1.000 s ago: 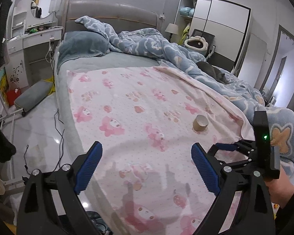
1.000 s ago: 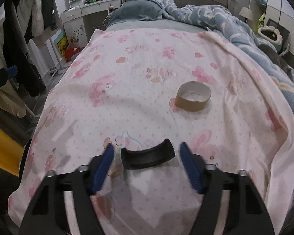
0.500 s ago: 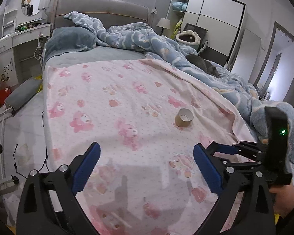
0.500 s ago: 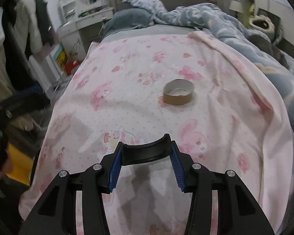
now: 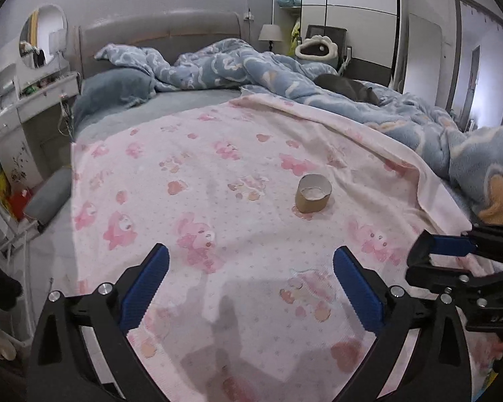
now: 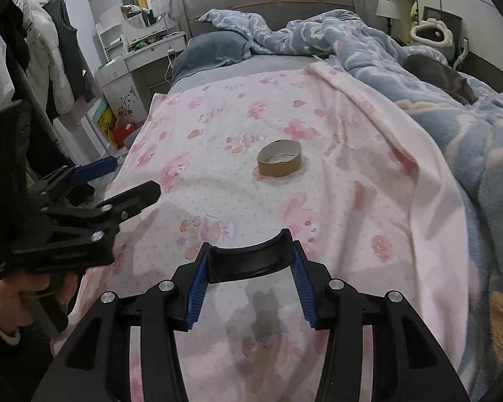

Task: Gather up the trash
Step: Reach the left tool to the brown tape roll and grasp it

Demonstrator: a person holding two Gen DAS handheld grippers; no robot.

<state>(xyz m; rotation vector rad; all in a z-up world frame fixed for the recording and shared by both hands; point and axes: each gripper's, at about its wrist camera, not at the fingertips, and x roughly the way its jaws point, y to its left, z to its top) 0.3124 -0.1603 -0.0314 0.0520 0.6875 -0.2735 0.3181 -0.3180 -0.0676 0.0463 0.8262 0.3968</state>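
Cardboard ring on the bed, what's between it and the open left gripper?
In the left wrist view, only bare pink blanket lies between the left gripper and the cardboard ring; nothing else sits there.

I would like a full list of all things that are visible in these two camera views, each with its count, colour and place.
cardboard ring: 1, brown, standing on the pink blanket, apart from both grippers
curved plastic piece: 1, black, clamped between the right gripper's fingers
pink blanket: 1, pink with cartoon print, spread over the near part of the bed
duvet: 1, blue with pale pattern, bunched along the far and right side of the bed
pillow: 1, grey-blue, at the headboard
dressing table: 1, white, with round mirror, beside the bed
lamp: 1, pale shade, behind the bed
wardrobe: 1, white and grey, back wall
left gripper: 1, black with blue pads, open, above the blanket
right gripper: 1, black with blue pads, shut on the plastic piece
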